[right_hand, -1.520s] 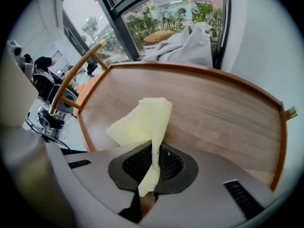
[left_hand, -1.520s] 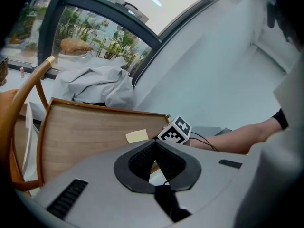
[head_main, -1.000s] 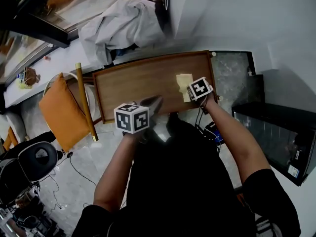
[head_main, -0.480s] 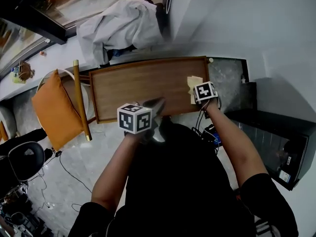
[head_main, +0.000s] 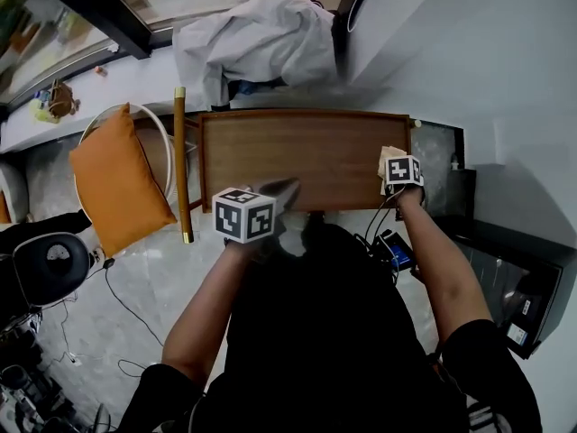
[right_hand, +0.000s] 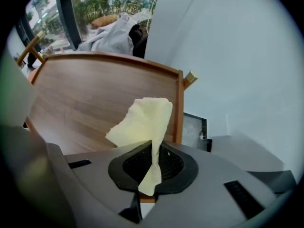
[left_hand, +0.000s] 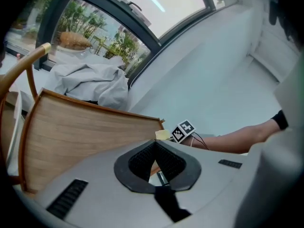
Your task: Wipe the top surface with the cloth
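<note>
Right gripper view shows what the head view hides: the right claw (right_hand: 153, 148) is clamped on a pale yellow cloth (right_hand: 142, 120). The cloth is crumpled and stands up from the pinch, its free end spread above the wooden bench (right_hand: 90, 94) beside the right rim. Head view places it at the bench's right end, just beyond that claw. Left gripper view shows the left claw (left_hand: 154, 146) closed on nothing, near the bench's front edge.

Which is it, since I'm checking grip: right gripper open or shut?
Shut: the right gripper pinches the yellow cloth between closed jaws.
</note>
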Demonstrator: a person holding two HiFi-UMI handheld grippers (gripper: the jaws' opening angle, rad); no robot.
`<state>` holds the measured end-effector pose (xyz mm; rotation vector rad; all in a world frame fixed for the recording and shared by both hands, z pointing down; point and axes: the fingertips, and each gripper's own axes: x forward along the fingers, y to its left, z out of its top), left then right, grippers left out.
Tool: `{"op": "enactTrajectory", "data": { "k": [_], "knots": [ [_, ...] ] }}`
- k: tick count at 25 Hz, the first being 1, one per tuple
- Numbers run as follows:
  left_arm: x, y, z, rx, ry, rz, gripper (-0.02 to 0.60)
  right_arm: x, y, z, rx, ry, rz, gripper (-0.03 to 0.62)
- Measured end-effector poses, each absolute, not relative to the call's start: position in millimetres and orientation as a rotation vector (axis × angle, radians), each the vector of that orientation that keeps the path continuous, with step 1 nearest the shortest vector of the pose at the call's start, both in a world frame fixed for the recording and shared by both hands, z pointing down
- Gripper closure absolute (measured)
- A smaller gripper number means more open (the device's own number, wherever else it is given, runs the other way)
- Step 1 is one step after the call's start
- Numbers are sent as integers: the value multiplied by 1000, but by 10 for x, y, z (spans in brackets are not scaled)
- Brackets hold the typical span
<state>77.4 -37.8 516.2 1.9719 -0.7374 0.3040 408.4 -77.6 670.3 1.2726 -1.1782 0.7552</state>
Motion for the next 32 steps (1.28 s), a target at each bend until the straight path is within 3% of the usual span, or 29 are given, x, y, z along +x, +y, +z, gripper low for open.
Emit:
{"op": "enactTrajectory", "data": {
  "k": [11,17,24,32],
  "knots": [
    [-669,-459,5023,1943,-890,261,574,872,-958,6453,864,-1829,892,562],
    [-1233,-240,5051,1925,-934,278,574,-475,-615,6457,607,-1965,1018,562],
    [-1586,46,5100,1873,-946,281,574,-1431,-264,6668,386,-2006,1022,562],
    [-1655,277,5141,1863,-916,335,574,-1601,-142,7071,375,-1913,794,562]
  ]
}}
